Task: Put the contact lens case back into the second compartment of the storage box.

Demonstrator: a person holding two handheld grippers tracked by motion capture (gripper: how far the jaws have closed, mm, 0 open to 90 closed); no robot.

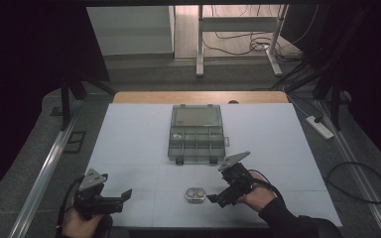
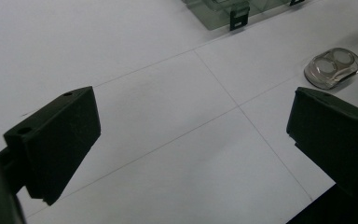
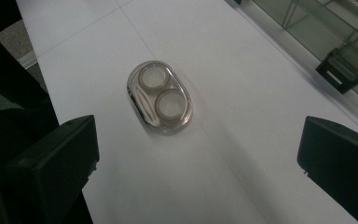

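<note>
Two black grippers sit low at the near edge of a white table [image 1: 129, 144], one in each of the person's hands. The left gripper [image 1: 124, 196] rests at the near left, its jaws spread wide with nothing between them; in the left gripper view only bare table surface lies between the two black jaws. The right gripper [image 1: 214, 199] is at the near right, tilted down and to the left, with its jaws also wide apart and holding nothing. A small clear oval case [image 1: 195, 194] with two round wells lies flat on the table just left of the right gripper's tips, near but not touching them. In the right gripper view the case [image 3: 160, 97] lies ahead of the jaws, a little left of the middle of the gap. In the left gripper view it [image 2: 333, 67] shows far to the right. A translucent compartment box [image 1: 197, 133] stands at the middle of the table, beyond both grippers, its lid shut.
</note>
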